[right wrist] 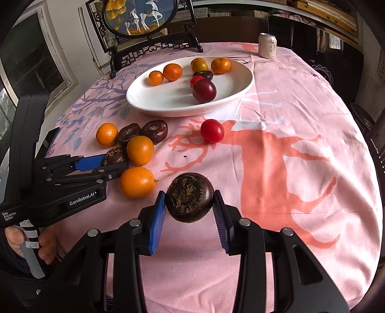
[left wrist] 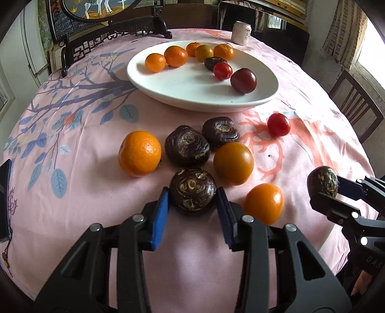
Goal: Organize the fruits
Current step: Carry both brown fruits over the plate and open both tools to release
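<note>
My left gripper (left wrist: 193, 195) is shut on a dark water chestnut (left wrist: 192, 190) resting on the pink cloth, one blue pad against each side. My right gripper (right wrist: 189, 201) is shut on another water chestnut (right wrist: 190, 201); it also shows at the right of the left wrist view. Loose on the cloth lie two more chestnuts (left wrist: 187, 145), three mandarins (left wrist: 140, 153) and a red tomato (left wrist: 278, 124). Behind them the white plate (left wrist: 168, 86) holds several mandarins, a chestnut, a tomato and a dark plum (left wrist: 243, 80).
A drink can (left wrist: 241, 33) stands at the table's far edge. A framed round picture on a dark stand (right wrist: 142, 16) sits at the back left. Wooden chairs (left wrist: 356, 106) ring the table. A dark flat object (left wrist: 4, 199) lies at the left edge.
</note>
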Available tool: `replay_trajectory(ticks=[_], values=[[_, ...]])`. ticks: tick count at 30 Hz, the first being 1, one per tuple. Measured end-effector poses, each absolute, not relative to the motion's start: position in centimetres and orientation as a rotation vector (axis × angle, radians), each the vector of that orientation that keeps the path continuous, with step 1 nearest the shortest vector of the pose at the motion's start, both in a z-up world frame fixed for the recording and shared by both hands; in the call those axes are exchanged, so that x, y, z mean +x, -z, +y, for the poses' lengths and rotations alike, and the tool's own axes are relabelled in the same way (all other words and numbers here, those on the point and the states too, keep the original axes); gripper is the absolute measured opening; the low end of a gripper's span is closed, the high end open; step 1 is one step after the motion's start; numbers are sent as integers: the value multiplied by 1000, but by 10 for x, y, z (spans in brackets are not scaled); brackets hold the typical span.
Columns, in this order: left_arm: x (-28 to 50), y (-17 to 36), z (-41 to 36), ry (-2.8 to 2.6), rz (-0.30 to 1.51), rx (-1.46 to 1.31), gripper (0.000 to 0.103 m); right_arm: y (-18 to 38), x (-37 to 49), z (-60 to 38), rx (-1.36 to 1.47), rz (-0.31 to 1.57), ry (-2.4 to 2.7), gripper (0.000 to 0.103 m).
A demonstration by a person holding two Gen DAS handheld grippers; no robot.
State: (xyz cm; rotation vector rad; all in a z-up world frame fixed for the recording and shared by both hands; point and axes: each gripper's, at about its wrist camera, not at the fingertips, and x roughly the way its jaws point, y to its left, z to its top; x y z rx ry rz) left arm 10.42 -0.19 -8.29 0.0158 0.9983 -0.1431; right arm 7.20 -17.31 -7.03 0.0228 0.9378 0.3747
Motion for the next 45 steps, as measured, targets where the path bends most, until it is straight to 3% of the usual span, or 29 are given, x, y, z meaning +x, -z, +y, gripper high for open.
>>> replay_trajectory(ticks=[21, 32, 38, 45], values=[[89, 35, 17, 199, 937, -69, 39, 48, 80, -166, 45, 893, -410, 40], [243, -14, -2, 153, 926, -24, 39, 4, 206, -157, -41, 839, -355, 40], [315, 2, -18, 141, 978, -35, 39, 21, 281, -150, -71, 898, -331, 40], [346, 20, -26, 145, 1017, -25, 40, 36, 311, -150, -77, 927, -317, 41]])
